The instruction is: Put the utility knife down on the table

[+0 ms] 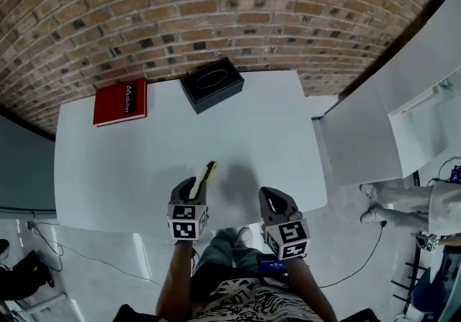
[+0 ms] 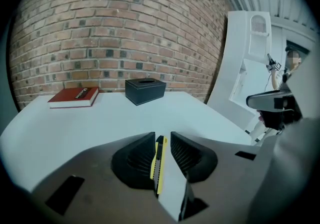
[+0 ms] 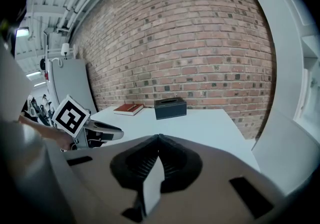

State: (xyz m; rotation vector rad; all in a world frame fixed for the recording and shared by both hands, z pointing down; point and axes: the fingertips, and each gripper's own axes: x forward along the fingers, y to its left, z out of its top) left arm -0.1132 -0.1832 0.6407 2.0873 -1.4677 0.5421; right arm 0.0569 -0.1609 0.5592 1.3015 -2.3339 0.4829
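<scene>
A yellow and black utility knife (image 1: 205,176) sticks out from my left gripper (image 1: 191,187), which is shut on it near the table's front edge. In the left gripper view the knife (image 2: 159,163) stands on edge between the two black jaws, above the white table (image 2: 100,123). My right gripper (image 1: 271,200) is beside it to the right, over the front edge of the table (image 1: 144,162). Its jaws are closed together with nothing between them, seen in the right gripper view (image 3: 158,140).
A red book (image 1: 120,102) lies at the back left of the table and a black tissue box (image 1: 212,83) stands at the back middle. A brick wall (image 1: 216,3) runs behind. White panels (image 1: 374,126) stand to the right of the table.
</scene>
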